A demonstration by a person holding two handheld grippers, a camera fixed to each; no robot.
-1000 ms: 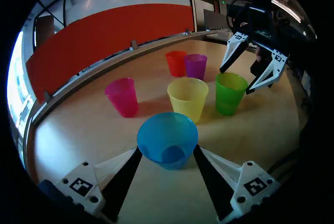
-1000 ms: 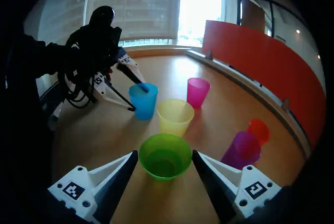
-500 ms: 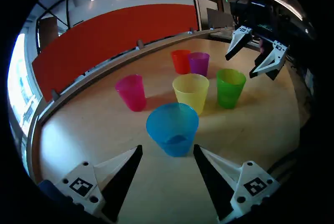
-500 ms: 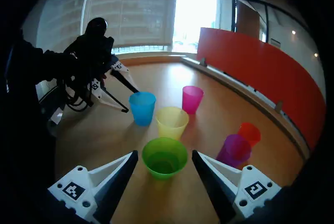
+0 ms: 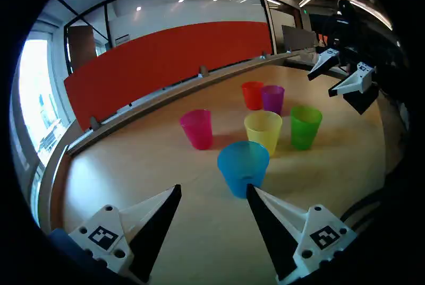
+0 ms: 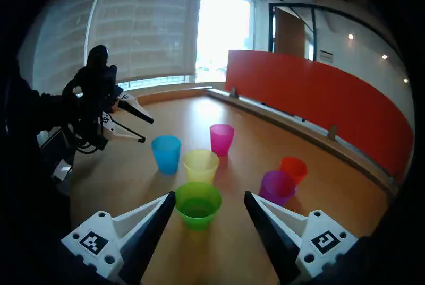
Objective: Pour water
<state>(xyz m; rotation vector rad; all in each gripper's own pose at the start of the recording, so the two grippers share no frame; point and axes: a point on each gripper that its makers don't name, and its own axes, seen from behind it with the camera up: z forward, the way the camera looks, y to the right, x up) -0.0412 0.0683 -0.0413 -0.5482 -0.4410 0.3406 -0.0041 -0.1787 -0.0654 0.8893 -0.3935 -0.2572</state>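
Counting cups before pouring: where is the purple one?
In the right gripper view the purple cup stands right of centre, beside the orange cup.

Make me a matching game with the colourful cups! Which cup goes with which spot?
Cups:
1. blue cup
2. green cup
3. orange cup
4. yellow cup

Spots:
A. next to the purple cup
B. in the middle of the group
C. just ahead of the left gripper
D. just ahead of the right gripper

Pairs: 1-C, 2-D, 3-A, 4-B

No legible txt, nos. or brands; wall sign [image 6: 325,55] too small.
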